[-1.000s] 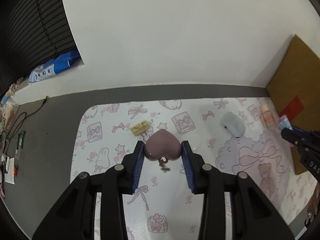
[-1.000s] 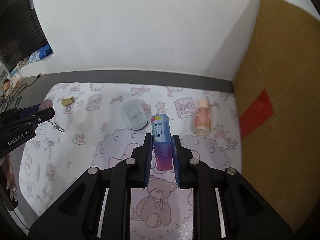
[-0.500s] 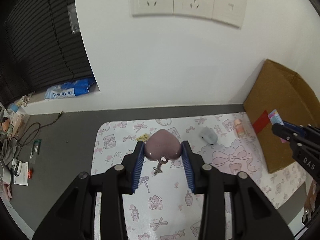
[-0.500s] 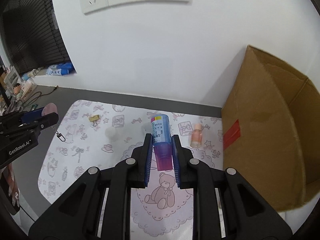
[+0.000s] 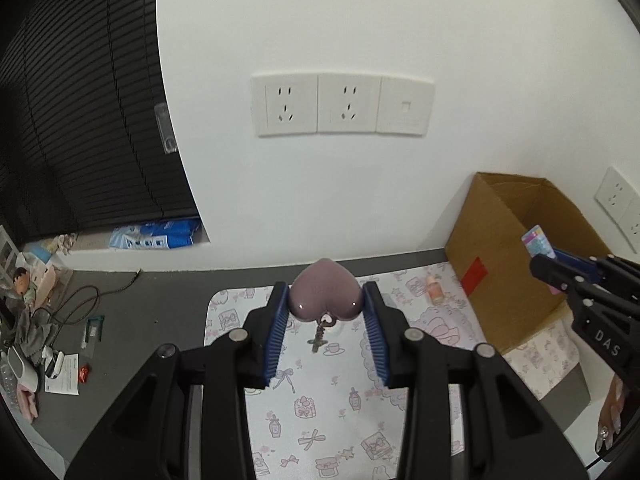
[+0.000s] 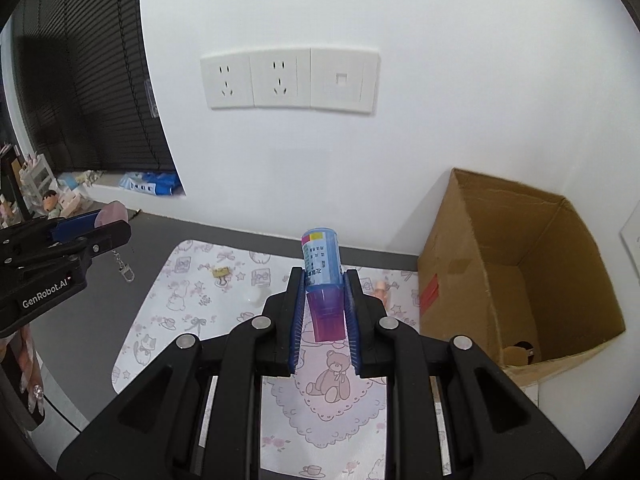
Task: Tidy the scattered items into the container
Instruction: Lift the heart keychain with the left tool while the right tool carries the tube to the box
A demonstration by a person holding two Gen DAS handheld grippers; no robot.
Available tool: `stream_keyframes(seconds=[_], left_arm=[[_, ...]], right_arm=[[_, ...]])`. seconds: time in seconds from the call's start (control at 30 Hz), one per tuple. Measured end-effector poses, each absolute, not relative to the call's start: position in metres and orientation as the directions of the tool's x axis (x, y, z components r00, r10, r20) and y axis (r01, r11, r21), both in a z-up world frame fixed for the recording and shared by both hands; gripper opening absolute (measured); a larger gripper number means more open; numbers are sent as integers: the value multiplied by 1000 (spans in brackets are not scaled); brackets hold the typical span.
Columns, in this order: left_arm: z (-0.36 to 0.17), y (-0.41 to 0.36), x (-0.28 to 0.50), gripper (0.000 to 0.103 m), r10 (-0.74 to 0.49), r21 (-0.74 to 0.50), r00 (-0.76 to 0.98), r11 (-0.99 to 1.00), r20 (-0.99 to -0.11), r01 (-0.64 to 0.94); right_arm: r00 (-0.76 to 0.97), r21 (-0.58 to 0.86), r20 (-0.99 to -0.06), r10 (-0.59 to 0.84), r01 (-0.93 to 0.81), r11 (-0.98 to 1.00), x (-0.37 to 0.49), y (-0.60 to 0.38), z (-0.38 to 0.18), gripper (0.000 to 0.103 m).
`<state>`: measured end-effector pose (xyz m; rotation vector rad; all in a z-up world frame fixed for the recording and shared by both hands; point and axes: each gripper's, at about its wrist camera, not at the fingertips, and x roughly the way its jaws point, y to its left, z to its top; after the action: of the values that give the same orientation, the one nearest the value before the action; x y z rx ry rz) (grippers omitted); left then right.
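Left wrist view: the left claw (image 5: pixel 326 312) is clamped on a mauve heart keychain (image 5: pixel 326 298), its clasp dangling above the patterned mat (image 5: pixel 320 408). Right wrist view: the right claw (image 6: pixel 323 310) is clamped on a purple-capped bottle (image 6: pixel 322 280), held above the mat, left of the open cardboard box (image 6: pixel 516 280). A pink bottle (image 6: pixel 381 289) and binder clip (image 6: pixel 221 271) lie on the mat.

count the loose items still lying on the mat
3: a yellow binder clip at the far left of the mat, a pale round thing beside it, and a peach bottle near the box. The grippers may hide more.
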<state>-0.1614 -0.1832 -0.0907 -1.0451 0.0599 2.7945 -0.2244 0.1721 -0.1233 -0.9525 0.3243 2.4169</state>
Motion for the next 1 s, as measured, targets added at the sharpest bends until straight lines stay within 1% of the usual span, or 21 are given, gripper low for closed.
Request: stream_keyframes(seconds=[0.17, 0.37, 0.63, 1.0], left_arm=[[-73, -184, -146, 37, 159, -29, -753, -983, -639, -183], [-59, -185, -137, 37, 162, -23, -768, -982, -619, -189], [-53, -177, -134, 37, 141, -14, -771, -985, -620, -170], [-54, -150, -138, 37, 116, -7, -763, -989, -636, -145]], right_arm=[[-626, 3, -658, 418, -557, -830, -214, 157, -100, 19], [-632, -16, -629, 452, -570, -821, -203, 144, -80, 19], [-646, -18, -619, 447, -557, -830, -200, 142, -75, 19], [-657, -21, -623, 424, -528, -849, -189, 164, -74, 19]])
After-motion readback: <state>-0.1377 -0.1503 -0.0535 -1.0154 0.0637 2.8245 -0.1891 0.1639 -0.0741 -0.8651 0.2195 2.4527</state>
